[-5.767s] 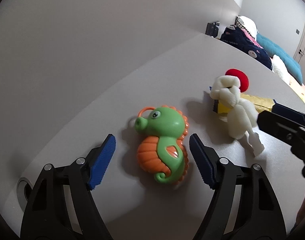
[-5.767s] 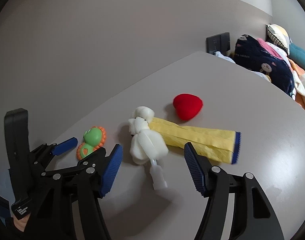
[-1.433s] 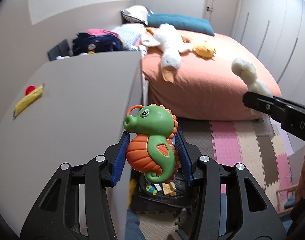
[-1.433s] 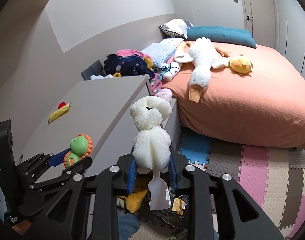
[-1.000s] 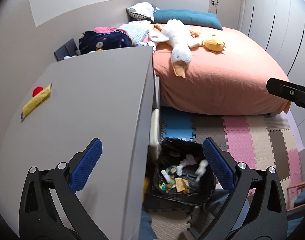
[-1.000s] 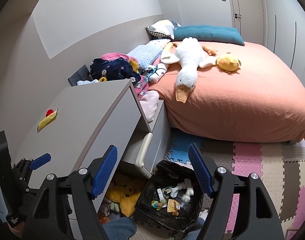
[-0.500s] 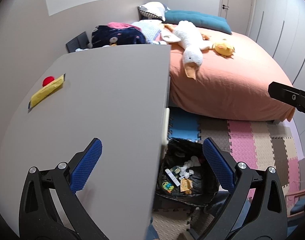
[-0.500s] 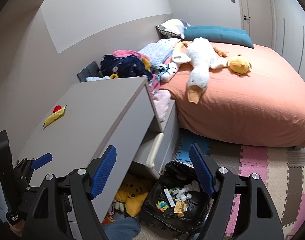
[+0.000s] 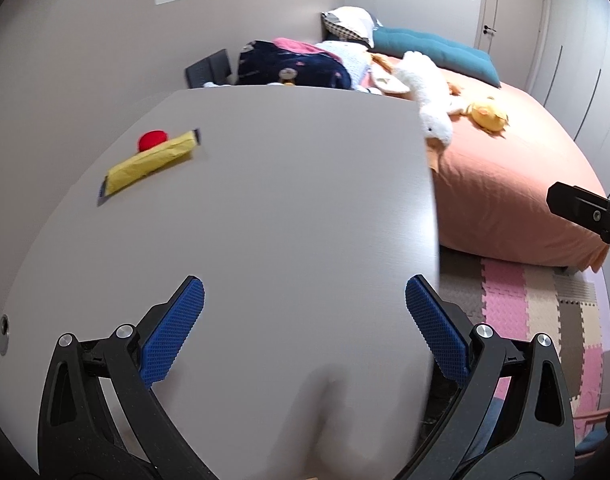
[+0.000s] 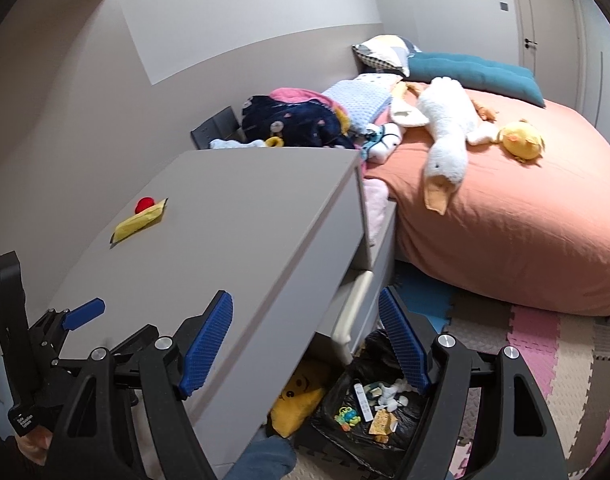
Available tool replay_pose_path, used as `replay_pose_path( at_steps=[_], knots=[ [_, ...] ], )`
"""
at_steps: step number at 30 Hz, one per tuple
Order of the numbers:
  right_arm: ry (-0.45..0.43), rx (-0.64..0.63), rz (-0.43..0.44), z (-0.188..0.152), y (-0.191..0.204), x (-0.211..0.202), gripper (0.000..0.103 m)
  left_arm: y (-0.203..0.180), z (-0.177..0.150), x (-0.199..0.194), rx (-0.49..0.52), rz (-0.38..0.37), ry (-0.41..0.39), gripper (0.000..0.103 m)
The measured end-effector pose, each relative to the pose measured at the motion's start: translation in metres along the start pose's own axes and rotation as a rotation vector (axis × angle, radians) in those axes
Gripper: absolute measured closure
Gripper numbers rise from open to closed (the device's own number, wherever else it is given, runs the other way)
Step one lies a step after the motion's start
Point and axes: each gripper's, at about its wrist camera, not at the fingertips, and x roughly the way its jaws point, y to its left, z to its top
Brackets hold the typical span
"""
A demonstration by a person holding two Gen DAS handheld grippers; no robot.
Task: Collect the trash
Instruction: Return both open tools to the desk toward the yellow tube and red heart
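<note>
A yellow wrapper [image 9: 151, 165] and a red heart-shaped piece [image 9: 153, 140] lie on the grey dresser top [image 9: 285, 220] at the far left; both also show in the right wrist view, the wrapper [image 10: 139, 226] and the heart [image 10: 145, 203]. My left gripper [image 9: 305, 328] is open and empty above the dresser's near part. My right gripper [image 10: 305, 344] is open and empty over the dresser's front edge. A black trash bag [image 10: 381, 404] on the floor holds the green seahorse toy [image 10: 347, 416], white foam pieces and other scraps.
An orange bed [image 10: 525, 216] with a white goose plush [image 10: 445, 140] and a yellow plush [image 10: 521, 138] stands right of the dresser. A drawer [image 10: 353, 312] hangs open. A yellow plush [image 10: 301, 396] lies beside the bag. Foam mats [image 10: 545, 344] cover the floor.
Both grippers let the seahorse toy and the white foam piece fall into the trash bag and stand open. Both have since swung back left toward the dresser top.
</note>
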Motion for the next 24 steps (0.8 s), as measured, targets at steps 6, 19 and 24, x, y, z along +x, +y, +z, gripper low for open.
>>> replay_pose_path(
  at_steps=[6,19,24],
  knots=[
    [0.014,-0.019,0.033,0.011,0.025,0.023,0.027,0.034,0.006,0.004,-0.012,0.037,-0.009,0.006],
    [0.059,-0.072,0.084,0.036,0.077,0.076,0.027,0.104,0.017,0.034,-0.066,0.055,0.015,0.006],
    [0.082,-0.096,0.107,0.045,0.099,0.102,0.027,0.133,0.023,0.049,-0.087,0.055,0.022,0.006]
  ],
)
